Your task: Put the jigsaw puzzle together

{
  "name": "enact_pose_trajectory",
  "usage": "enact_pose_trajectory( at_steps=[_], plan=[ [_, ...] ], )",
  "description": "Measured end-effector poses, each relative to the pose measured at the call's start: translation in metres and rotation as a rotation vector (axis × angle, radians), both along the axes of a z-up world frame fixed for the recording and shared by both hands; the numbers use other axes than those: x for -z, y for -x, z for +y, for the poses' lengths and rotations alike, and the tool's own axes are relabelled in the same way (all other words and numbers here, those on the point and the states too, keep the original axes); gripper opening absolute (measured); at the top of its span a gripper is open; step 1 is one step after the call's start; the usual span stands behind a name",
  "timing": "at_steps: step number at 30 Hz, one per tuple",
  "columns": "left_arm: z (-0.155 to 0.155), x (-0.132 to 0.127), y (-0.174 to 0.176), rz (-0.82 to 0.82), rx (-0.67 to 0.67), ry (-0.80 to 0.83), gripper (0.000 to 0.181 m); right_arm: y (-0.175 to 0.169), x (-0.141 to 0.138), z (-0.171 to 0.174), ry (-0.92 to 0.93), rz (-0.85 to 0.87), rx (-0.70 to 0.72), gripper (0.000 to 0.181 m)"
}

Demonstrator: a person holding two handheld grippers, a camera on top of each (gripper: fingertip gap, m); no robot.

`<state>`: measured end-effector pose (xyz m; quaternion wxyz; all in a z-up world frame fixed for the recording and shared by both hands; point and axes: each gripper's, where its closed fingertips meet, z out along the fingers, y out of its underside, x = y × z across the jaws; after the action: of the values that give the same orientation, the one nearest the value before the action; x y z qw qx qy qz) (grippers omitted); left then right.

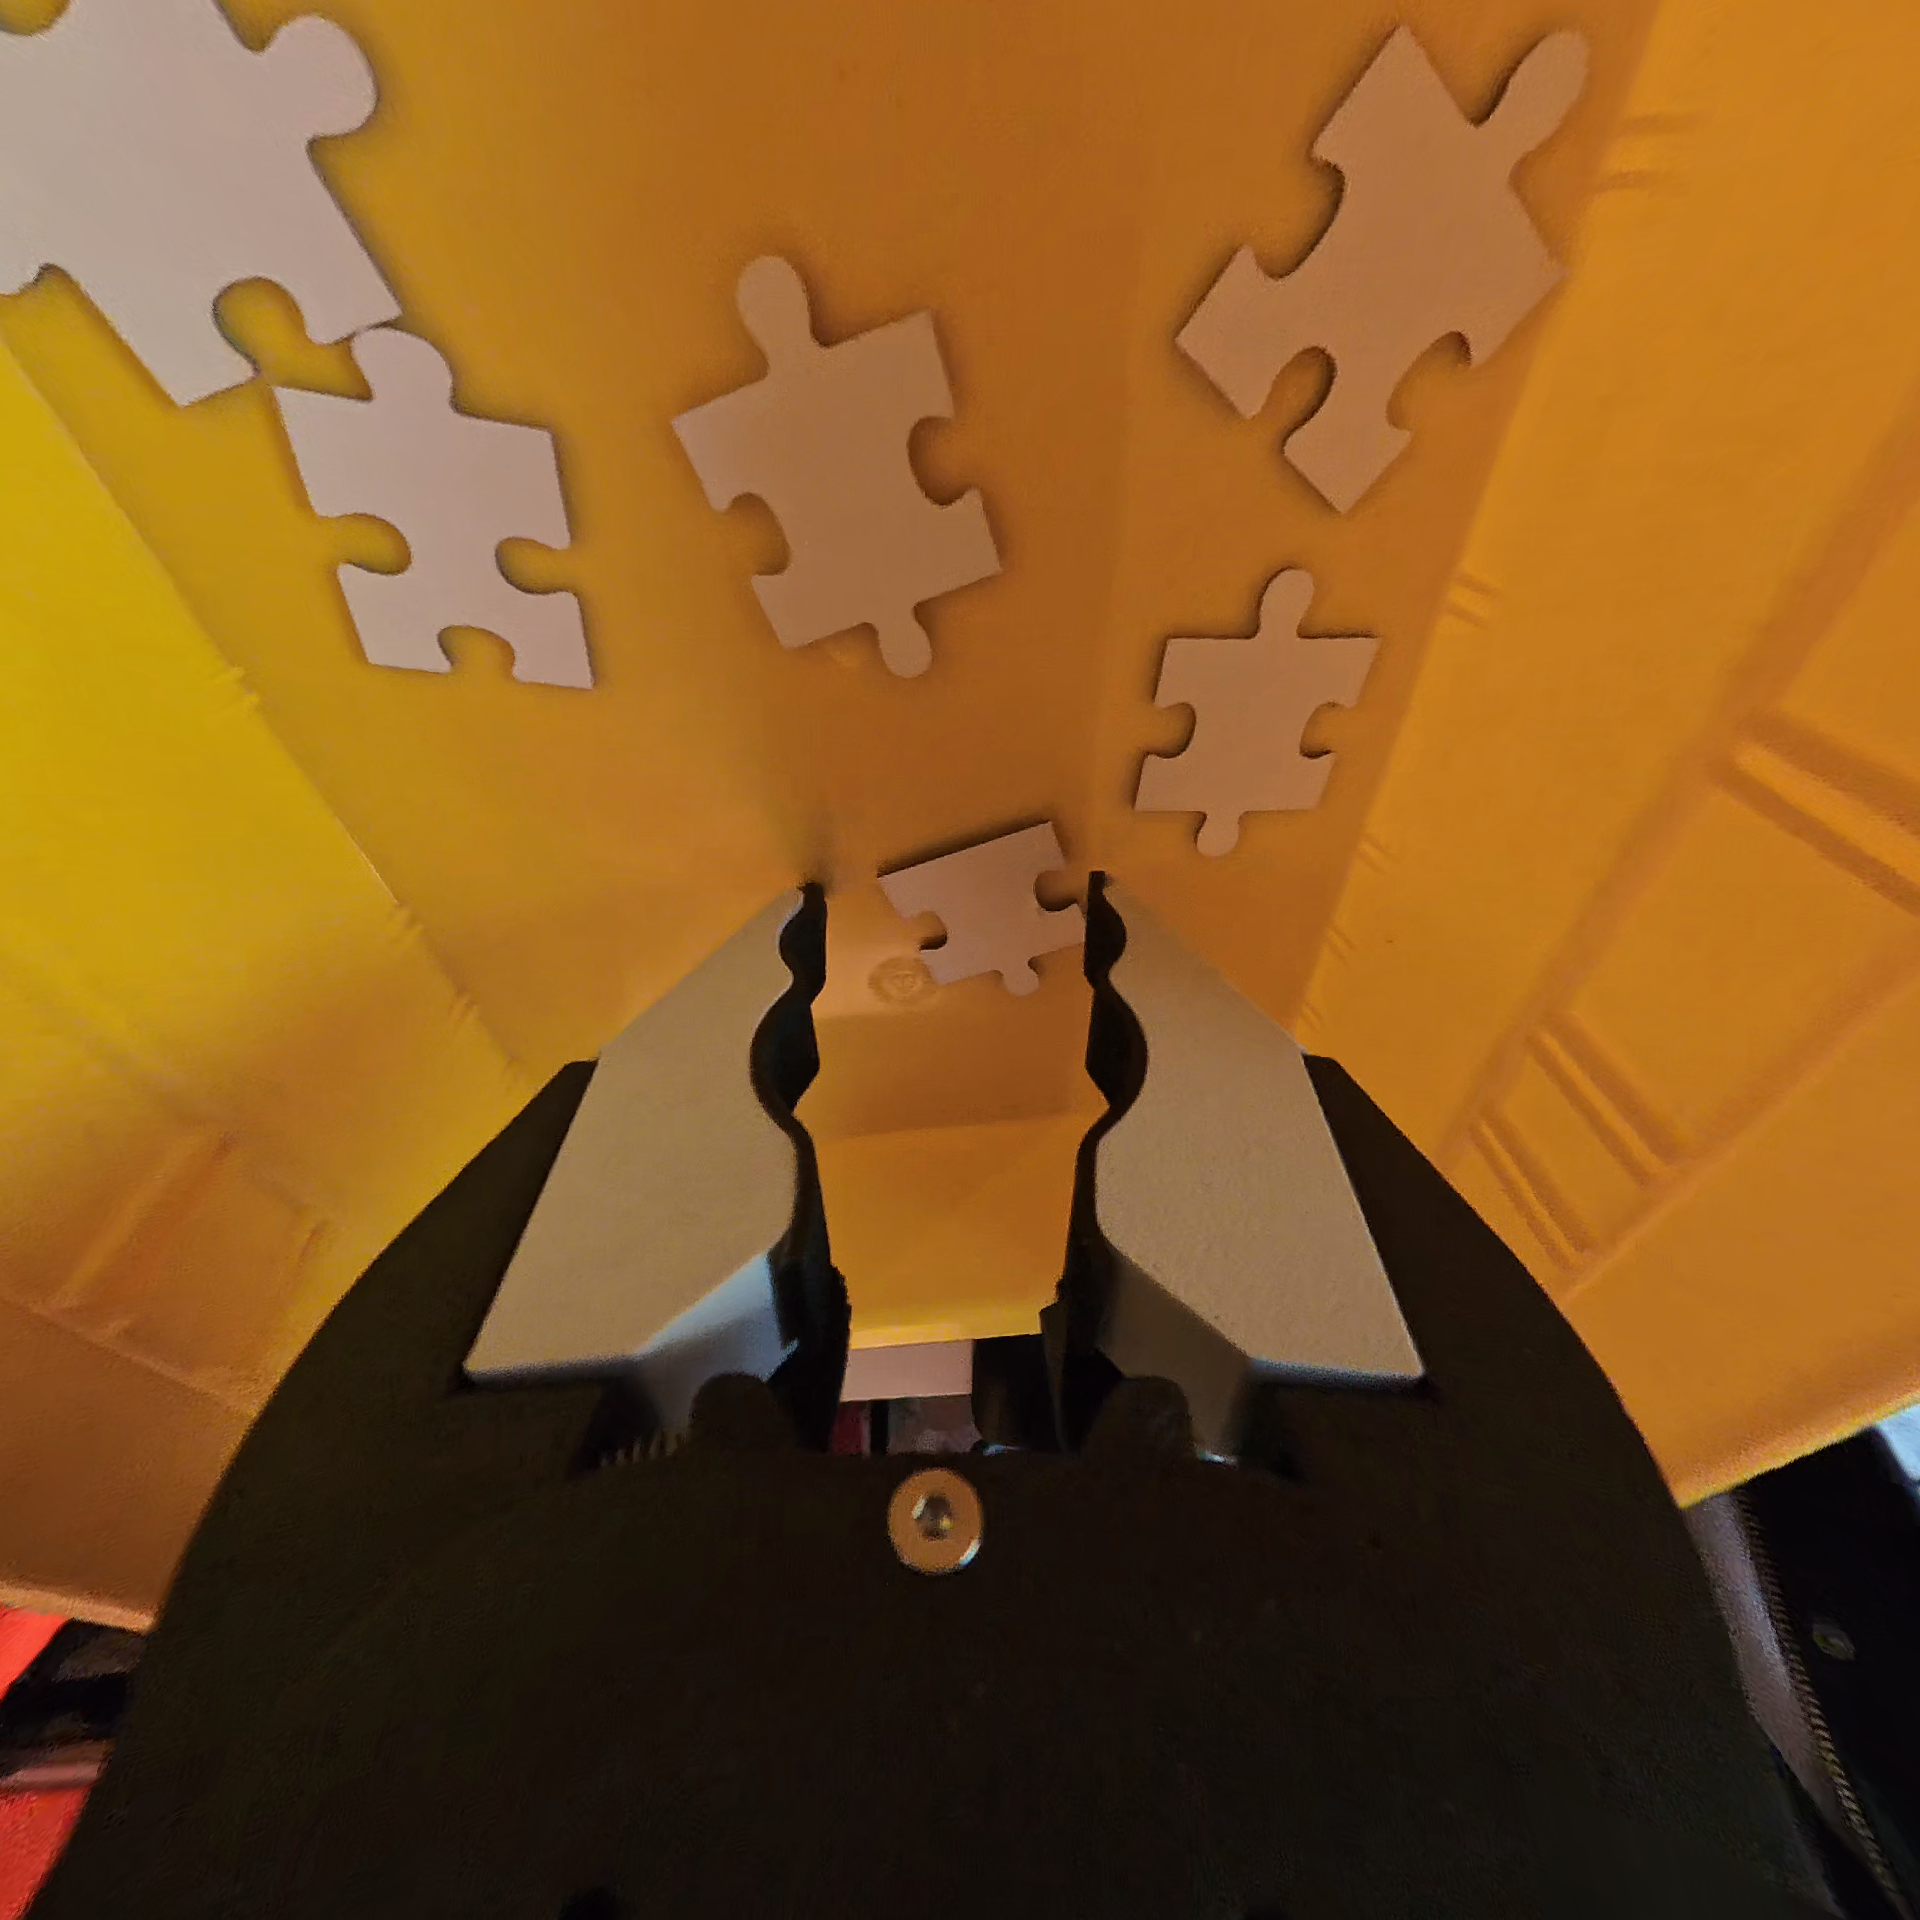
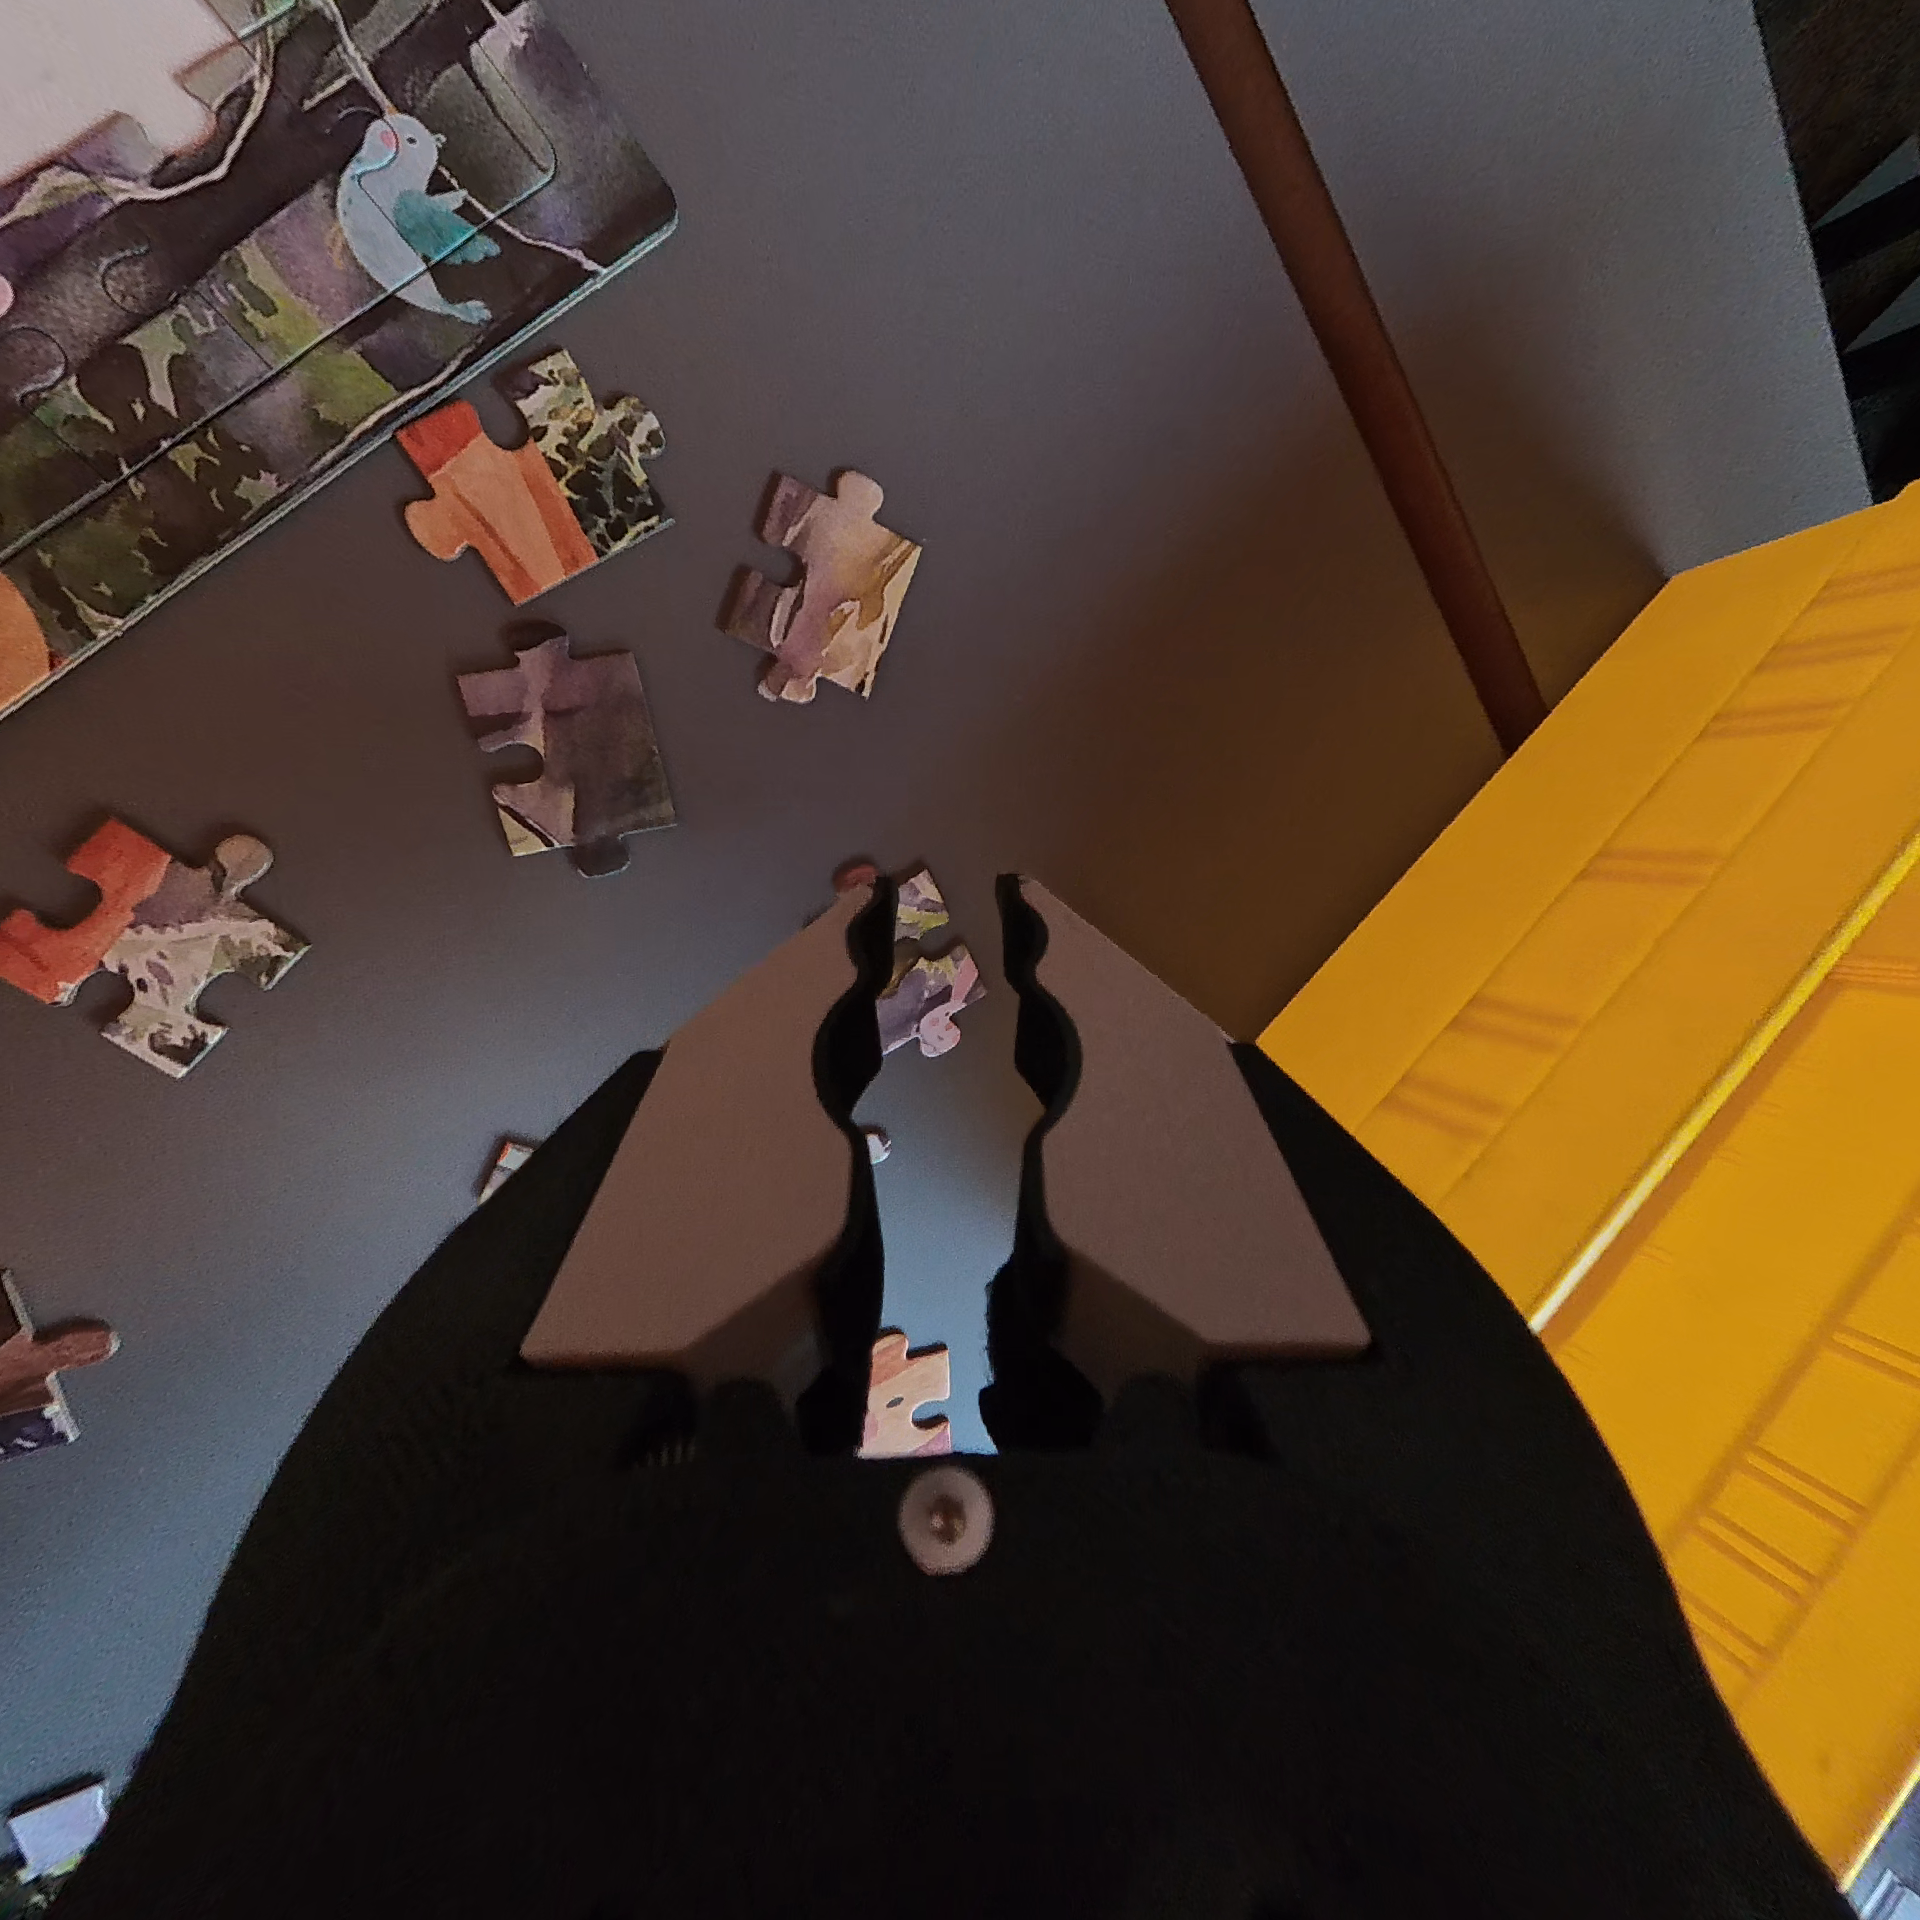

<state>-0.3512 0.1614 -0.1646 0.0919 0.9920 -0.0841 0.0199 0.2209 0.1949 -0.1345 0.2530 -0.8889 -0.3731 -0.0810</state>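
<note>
The half-built puzzle (image 2: 312, 260) lies at the far left of the grey table (image 2: 1039, 416) in my right view, its finished corner showing a pale blue bird on a dark branch. Loose pieces lie picture-up just beside it: an orange and green piece (image 2: 535, 483) nearly touching its edge, a lilac and tan piece (image 2: 826, 587) to the right of that, a dull purple piece (image 2: 571, 743) below, and an orange and white piece (image 2: 145, 940) further left. My right tongs (image 2: 945, 894) hang over the table with their jaws apart and nothing between them; a small purple piece (image 2: 930, 977) lies on the table beneath the gap, partly hidden by the left finger, and I cannot tell whether the fingers touch it. Right of these tongs stands a yellow box (image 2: 1610, 987), and a brown wooden bar (image 2: 1351, 364) runs along the far edge of the table. My left tongs (image 1: 956, 894) reach down inside the yellow box (image 1: 623, 156), also released and empty. On the box floor lie white face-down pieces: a small one (image 1: 987, 914) just past the fingertips, one (image 1: 1252, 712) to its right, one (image 1: 842, 468) in the middle, one (image 1: 447, 520) to the left touching a larger joined patch (image 1: 166, 177) in the corner, and another (image 1: 1382, 270) at upper right.
</note>
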Motion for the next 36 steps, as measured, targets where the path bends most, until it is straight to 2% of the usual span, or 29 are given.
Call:
enact_pose_trajectory(
  at_steps=[5,14,17,20,22,24,25,27,29,32,34,36],
  plan=[
    [-0.001,0.002,-0.012,0.068,0.067,0.012,0.033,-0.004,0.003,-0.003,0.019,-0.003,0.003,0.020],
    [0.000,-0.006,-0.004,0.083,0.091,0.005,0.032,-0.005,0.003,-0.003,0.020,-0.006,-0.007,0.020],
    [0.008,-0.026,-0.006,0.063,0.087,-0.096,0.032,-0.005,0.001,-0.003,0.014,-0.018,-0.009,0.020],
    [0.019,-0.073,-0.016,-0.018,0.095,-0.313,0.032,-0.002,-0.015,0.001,-0.035,-0.048,-0.014,0.020],
    [0.031,-0.120,-0.045,-0.190,0.141,-0.551,0.032,0.010,-0.036,0.006,-0.105,-0.047,-0.033,0.020],
    [0.028,-0.175,-0.096,-0.486,0.271,-0.754,0.032,0.034,-0.065,0.012,-0.211,-0.031,-0.087,0.020],
    [0.014,-0.200,-0.127,-0.681,0.379,-0.802,0.032,0.052,-0.081,0.014,-0.275,-0.008,-0.133,0.021],
    [-0.032,-0.237,-0.179,-1.074,0.602,-0.752,0.032,0.101,-0.117,0.010,-0.404,0.060,-0.270,0.029],
    [-0.066,-0.262,-0.204,-1.359,0.738,-0.665,0.031,0.163,-0.150,-0.008,-0.522,0.169,-0.467,0.036],
    [-0.095,-0.287,-0.219,-1.678,0.886,-0.588,0.031,0.254,-0.196,-0.067,-0.621,0.460,-0.789,0.037],
    [-0.103,-0.299,-0.223,-1.837,0.947,-0.614,0.031,0.295,-0.220,-0.108,-0.510,0.766,-0.889,0.038],
    [-0.108,-0.304,-0.225,-1.916,1.000,-0.678,0.031,0.319,-0.237,-0.136,-0.337,1.016,-0.929,0.051]
  ],
)
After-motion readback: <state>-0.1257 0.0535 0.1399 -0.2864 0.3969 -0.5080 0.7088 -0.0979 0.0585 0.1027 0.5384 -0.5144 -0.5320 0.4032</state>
